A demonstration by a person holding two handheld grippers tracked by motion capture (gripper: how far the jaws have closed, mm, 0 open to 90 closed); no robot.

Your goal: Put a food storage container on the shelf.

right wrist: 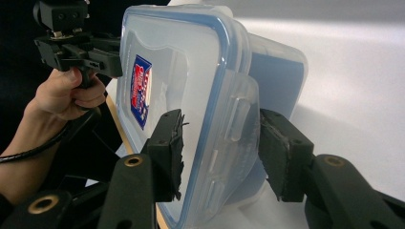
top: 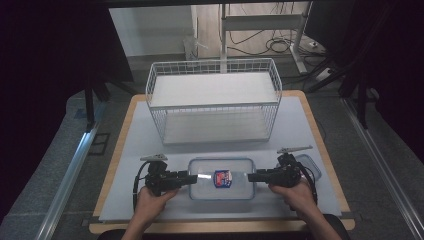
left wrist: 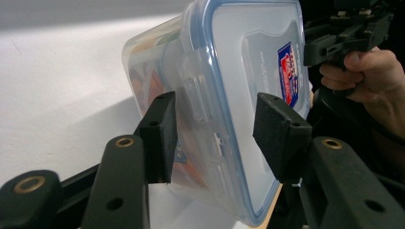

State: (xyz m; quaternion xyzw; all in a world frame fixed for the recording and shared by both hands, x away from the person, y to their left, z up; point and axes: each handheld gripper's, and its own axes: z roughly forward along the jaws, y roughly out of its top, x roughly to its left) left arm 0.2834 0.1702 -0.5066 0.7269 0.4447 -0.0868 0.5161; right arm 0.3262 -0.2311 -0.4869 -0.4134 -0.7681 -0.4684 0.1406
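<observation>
You held one clear plastic food container (top: 221, 178) with a blue-rimmed lid between two grippers. Your left gripper (top: 192, 177) pinched its left end and your right gripper (top: 251, 176) its right end, each pair of jaws half closed, pads clamping a side latch top and bottom. One white wire basket (top: 214, 100) stood behind it on the pale grey table (top: 135, 150). Dark room around.

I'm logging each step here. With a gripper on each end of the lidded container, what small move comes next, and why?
Probably lift it level, both hands together. The left gripper and right gripper clamp the container by its end latches, and the wire basket stands open just beyond it.
</observation>
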